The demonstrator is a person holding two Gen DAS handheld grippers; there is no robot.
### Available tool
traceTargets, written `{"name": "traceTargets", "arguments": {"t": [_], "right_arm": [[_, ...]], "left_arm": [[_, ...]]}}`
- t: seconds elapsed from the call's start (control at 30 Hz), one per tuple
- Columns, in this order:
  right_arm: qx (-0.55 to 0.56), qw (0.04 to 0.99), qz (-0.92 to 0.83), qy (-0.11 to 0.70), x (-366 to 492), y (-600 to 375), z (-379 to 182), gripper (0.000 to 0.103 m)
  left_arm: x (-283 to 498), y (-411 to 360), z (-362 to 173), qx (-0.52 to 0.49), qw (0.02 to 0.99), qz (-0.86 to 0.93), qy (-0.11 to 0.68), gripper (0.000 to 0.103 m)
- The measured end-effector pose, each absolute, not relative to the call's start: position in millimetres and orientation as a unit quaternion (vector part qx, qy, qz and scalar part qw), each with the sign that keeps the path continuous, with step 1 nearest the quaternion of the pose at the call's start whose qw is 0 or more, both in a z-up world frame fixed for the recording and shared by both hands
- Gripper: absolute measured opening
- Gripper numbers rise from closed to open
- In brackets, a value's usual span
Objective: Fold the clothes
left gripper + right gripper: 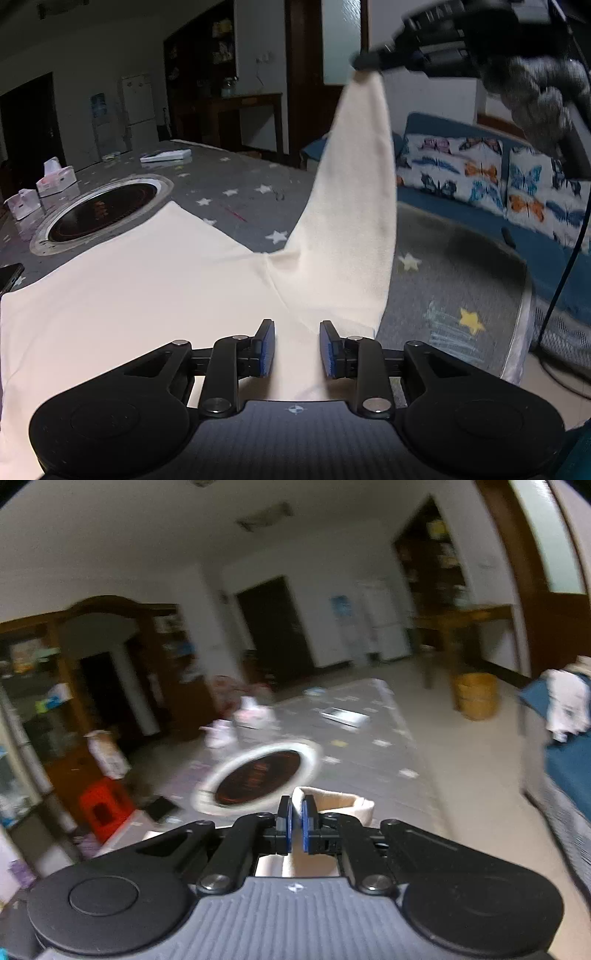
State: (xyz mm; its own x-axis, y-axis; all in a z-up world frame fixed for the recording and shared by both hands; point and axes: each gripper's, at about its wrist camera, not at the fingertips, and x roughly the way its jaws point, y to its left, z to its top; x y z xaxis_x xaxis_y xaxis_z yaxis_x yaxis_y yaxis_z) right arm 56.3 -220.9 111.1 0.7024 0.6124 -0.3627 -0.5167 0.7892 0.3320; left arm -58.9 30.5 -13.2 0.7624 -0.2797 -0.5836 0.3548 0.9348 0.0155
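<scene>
Cream shirt lies flat on the table, which has a grey star-print cover; the shirt fills the left and centre of the left wrist view. One sleeve is pulled up off the table toward 1 o'clock, stretched taut from the shoulder seam to the top right.

Right gripper: seen from the left camera at 1 o'clock, well above the table, tips pinched on the end of that sleeve. In its own view the right gripper has its blue pads nearly together with a strip of cream cloth clamped between them, the cuff bunched just past the tips at 1 o'clock. That view is motion-blurred. A gloved hand holds it, at 2 o'clock in the left view.

Left gripper: fingers apart with a clear gap, pads not pressing on anything. It hovers low over the shirt's near edge at 6 o'clock; cloth shows through the gap, but I can't tell whether the tips touch it.

Elsewhere on the table: a round inset hotplate at 10 o'clock, touching the shirt's far edge; two tissue packs beyond it at 9–10 o'clock; a flat white box at 11 o'clock, well apart. A blue sofa with butterfly cushions sits beside the table at 3 o'clock.
</scene>
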Motion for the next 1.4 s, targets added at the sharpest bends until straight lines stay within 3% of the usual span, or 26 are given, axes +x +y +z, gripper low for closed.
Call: {"name": "traceTargets", "arguments": {"t": [0.13,0.23,0.57,0.67,0.77,0.87,1.4], "right_arm": [[0.085,0.897,0.373,0.222,51,-168,135,0.004],[0.068,0.88,0.412,0.225,47,-127,137,0.005],[0.011,0.809,0.511,0.29,23,0,81,0.005],[0.007,0.788,0.528,0.316,18,18,63,0.009],[0.004,0.784,0.529,0.324,17,15,58,0.011],[-0.002,0.787,0.523,0.326,18,2,58,0.023],[-0.07,0.851,0.375,0.361,34,-111,7,0.025]], "left_arm": [[-76,50,-3,0.042,0.947,-0.148,0.281,0.038],[-91,66,5,0.029,0.955,-0.127,0.268,0.038],[-133,125,8,-0.018,0.965,-0.016,0.262,0.04],[-135,136,5,-0.028,0.963,0.006,0.268,0.04],[-137,144,4,-0.034,0.962,0.016,0.271,0.04],[-139,149,4,-0.037,0.961,0.021,0.273,0.042],[-108,155,-7,-0.046,0.951,0.041,0.305,0.042]]}}
